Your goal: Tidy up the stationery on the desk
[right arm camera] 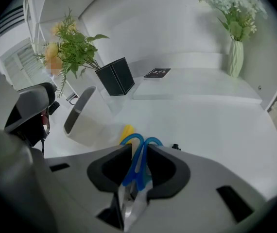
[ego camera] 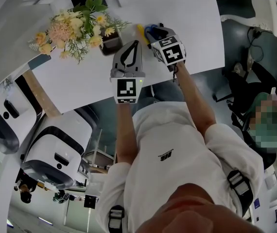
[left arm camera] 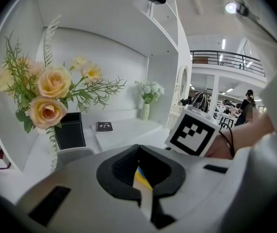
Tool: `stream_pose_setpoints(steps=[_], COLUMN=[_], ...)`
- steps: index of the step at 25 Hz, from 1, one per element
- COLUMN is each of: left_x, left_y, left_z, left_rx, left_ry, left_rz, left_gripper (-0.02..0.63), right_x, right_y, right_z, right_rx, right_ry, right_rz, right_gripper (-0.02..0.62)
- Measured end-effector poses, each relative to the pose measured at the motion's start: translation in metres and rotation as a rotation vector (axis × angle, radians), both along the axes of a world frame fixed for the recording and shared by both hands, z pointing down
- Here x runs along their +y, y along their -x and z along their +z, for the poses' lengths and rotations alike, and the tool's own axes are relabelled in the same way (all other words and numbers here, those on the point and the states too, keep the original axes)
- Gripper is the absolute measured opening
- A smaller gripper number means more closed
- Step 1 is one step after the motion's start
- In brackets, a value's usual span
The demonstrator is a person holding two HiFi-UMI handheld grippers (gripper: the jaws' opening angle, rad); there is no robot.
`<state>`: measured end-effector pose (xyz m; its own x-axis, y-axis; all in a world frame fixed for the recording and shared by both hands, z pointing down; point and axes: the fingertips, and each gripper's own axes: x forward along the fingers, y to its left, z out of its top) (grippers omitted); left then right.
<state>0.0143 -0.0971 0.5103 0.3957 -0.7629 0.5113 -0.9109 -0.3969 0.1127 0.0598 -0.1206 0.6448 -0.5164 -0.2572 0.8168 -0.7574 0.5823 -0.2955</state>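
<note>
Scissors (right arm camera: pixel 137 164) between the jaws of your right claw (right arm camera: pixel 139 147), open counter (ego camera: pixel 197 28) to its right
The flowers (ego camera: pixel 75 28) and black vase (ego camera: pixel 110 42) crowd your left claw (ego camera: pixel 133 43); the counter's near edge runs under both forearms. Your right claw tips steeply down, jaws slightly parted round the blue scissors, whose handles lie just beside a yellow thing (right arm camera: pixel 127 131) near the white holder (right arm camera: pixel 80 120). Your left claw's jaws meet at the tips, a yellow-and-blue sliver (left arm camera: pixel 142 176) behind them
</note>
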Motion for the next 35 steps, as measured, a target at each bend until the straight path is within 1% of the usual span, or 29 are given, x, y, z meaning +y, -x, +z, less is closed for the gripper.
stream_pose_setpoints(steps=[6, 13, 19, 26, 29, 35], left_x=[0.005, 0.016, 0.026, 0.040, 0.045, 0.050], left_y=[0.006, 0.022, 0.036, 0.058, 0.070, 0.094], left_z=[-0.007, -0.016, -0.027, -0.041, -0.045, -0.050], left_rx=[0.009, 0.017, 0.029, 0.044, 0.045, 0.042], left_ry=[-0.011, -0.026, -0.047, -0.069, -0.078, -0.089], left_rz=[-0.008, 0.002, 0.026, 0.029, 0.018, -0.016], left_gripper=[0.000, 0.000, 0.000, 0.000, 0.000, 0.000], right_x=[-0.004, -0.004, 0.000, 0.007, 0.012, 0.019], right_y=[0.000, 0.005, 0.011, 0.018, 0.028, 0.057], right_z=[-0.003, -0.041, -0.074, -0.113, -0.132, -0.158], right_rx=[0.009, -0.017, -0.038, -0.056, -0.082, -0.200], right_ry=[-0.012, -0.113, -0.202, -0.269, -0.297, -0.324], right_rz=[0.031, 0.059, 0.084, 0.114, 0.107, 0.093], right_gripper=[0.064, 0.058, 0.055, 0.055, 0.055, 0.055])
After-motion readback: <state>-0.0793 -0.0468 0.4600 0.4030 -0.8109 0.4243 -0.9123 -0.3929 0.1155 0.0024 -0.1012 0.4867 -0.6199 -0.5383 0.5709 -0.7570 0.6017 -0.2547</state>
